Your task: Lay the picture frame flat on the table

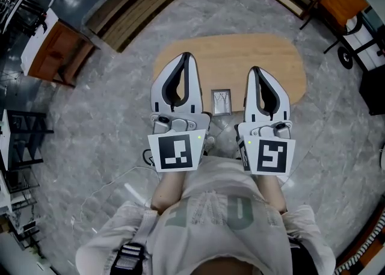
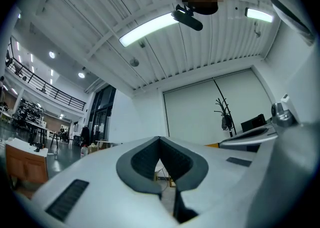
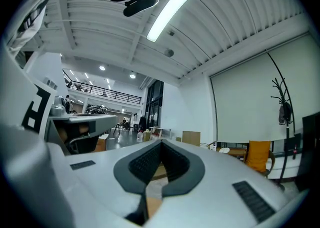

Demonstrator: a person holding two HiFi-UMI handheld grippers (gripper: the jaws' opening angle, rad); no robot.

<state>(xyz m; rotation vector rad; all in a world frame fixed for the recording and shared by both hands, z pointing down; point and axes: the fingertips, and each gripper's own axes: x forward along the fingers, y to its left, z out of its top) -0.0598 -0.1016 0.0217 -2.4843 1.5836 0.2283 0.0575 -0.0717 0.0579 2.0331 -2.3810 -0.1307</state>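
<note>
Currently, in the head view, both grippers are held side by side over the near part of an oval wooden table [image 1: 240, 57], jaws pointing away from the person.

Left gripper [image 1: 185, 57]: jaws closed, tips meeting, nothing clamped. Its own view confirms this: the dark pads [image 2: 142, 159] come together at the tip, with only a hollow loop behind them. Its marker cube [image 1: 175, 152] sits at the rear, facing the head camera.

Right gripper [image 1: 255, 70]: jaws likewise closed tip to tip on nothing. In the right gripper view the ribbed pads [image 3: 145, 161] touch at the front, and pale wood shows through the gap behind them. Its marker cube [image 1: 272, 156] is at the rear.

Picture frame [image 1: 221, 101]: small and rectangular with a pale centre, on the table near its near edge. It shows between the two gripper bodies, apart from both. Its face is turned up towards the head camera; I cannot tell whether it lies fully flat or leans back.

Surroundings: grey marbled floor [image 1: 120, 129] and a brown wooden desk [image 1: 57, 51] at left. The gripper views look out level into a large hall: a strip ceiling light [image 2: 150, 27], a coat stand [image 3: 284, 105] against a pale wall, and an orange chair [image 3: 258, 154].
</note>
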